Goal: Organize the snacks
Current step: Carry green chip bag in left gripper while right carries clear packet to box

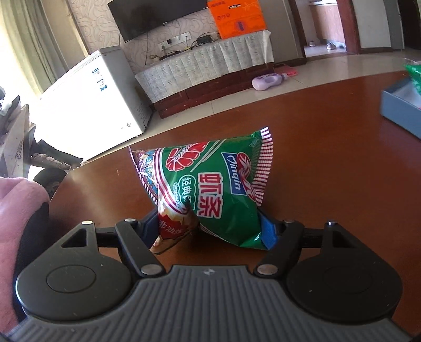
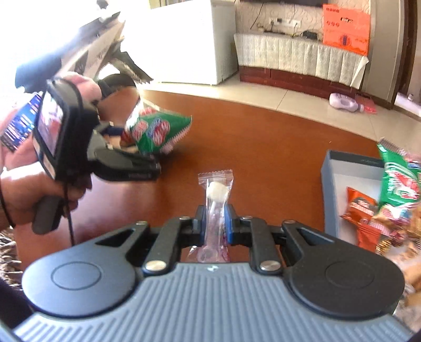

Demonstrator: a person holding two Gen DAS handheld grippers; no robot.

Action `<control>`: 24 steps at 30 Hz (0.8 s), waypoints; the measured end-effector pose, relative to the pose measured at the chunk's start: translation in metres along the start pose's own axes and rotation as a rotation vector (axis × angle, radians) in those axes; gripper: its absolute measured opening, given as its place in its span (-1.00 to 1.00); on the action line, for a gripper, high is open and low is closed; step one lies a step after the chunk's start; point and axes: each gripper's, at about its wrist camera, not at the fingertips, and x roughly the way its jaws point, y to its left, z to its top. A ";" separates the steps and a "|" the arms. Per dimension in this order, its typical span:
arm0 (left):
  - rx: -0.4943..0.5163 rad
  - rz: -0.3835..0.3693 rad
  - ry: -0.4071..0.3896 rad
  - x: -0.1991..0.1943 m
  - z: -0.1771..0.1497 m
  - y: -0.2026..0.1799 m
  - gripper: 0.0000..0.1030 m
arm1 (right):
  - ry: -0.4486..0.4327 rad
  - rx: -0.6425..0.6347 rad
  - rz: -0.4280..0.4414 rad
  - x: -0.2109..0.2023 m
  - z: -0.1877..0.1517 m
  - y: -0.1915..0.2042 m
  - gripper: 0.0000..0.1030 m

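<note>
In the frame centre the left gripper (image 1: 210, 223) pinches a green shrimp-chip bag (image 1: 210, 184) labelled "Qinqin" above the brown table (image 1: 329, 157), while the right gripper (image 2: 214, 221) clamps narrowly a clear candy wrapper (image 2: 215, 189).

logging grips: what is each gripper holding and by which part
Left gripper: green snack bag, pinched at its near end. Right gripper: clear-wrapped lollipop, gripped around its stick.

We read "Qinqin" in white on blue badge of green snack bag (image 1: 210, 189). Beside badge, large red characters "虾条". Red patch at bag's lower corner carries "非油炸". Small oval label beside big characters too crumpled for us to read fully. Print on orange box (image 1: 238, 17) on far cabinet too small; we make out nothing.
</note>
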 end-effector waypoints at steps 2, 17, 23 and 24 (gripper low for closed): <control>0.003 0.006 -0.015 -0.020 -0.001 -0.005 0.50 | -0.031 0.000 -0.003 -0.016 -0.003 -0.001 -0.66; 0.104 0.053 -0.177 -0.126 0.031 -0.101 0.51 | -0.248 0.073 -0.067 -0.099 -0.025 -0.037 -0.66; 0.207 0.033 -0.237 -0.146 0.041 -0.152 0.51 | -0.267 0.086 -0.100 -0.113 -0.032 -0.058 -0.66; 0.228 0.035 -0.246 -0.148 0.042 -0.160 0.51 | -0.269 0.080 -0.107 -0.115 -0.033 -0.061 -0.66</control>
